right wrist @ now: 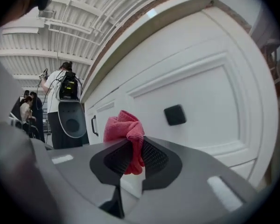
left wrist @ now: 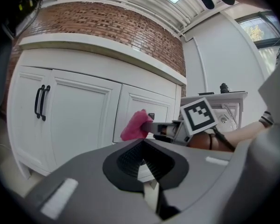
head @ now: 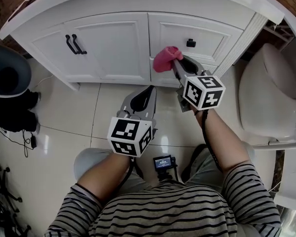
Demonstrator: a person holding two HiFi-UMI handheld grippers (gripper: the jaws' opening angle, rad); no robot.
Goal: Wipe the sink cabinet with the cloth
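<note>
A crumpled pink cloth (head: 166, 58) is pinched between the jaws of my right gripper (head: 179, 63), which is shut on it. The cloth sits at the lower left corner of the white sink cabinet's (head: 113, 38) right drawer front, below its black knob (head: 191, 43); whether it touches the panel I cannot tell. In the right gripper view the cloth (right wrist: 124, 129) bulges out above the jaws of the right gripper (right wrist: 132, 148), left of the knob (right wrist: 175, 115). My left gripper (head: 149, 92) hangs lower, over the floor tiles, shut and empty. From the left gripper (left wrist: 143, 147) the cloth (left wrist: 136, 125) shows ahead.
Two black door handles (head: 74, 44) are on the cabinet's left doors. A white toilet (head: 271, 93) stands close on the right, a dark bin (head: 7, 75) on the left, with cables (head: 24, 139) on the floor. People (right wrist: 65, 85) stand far off beyond the bin.
</note>
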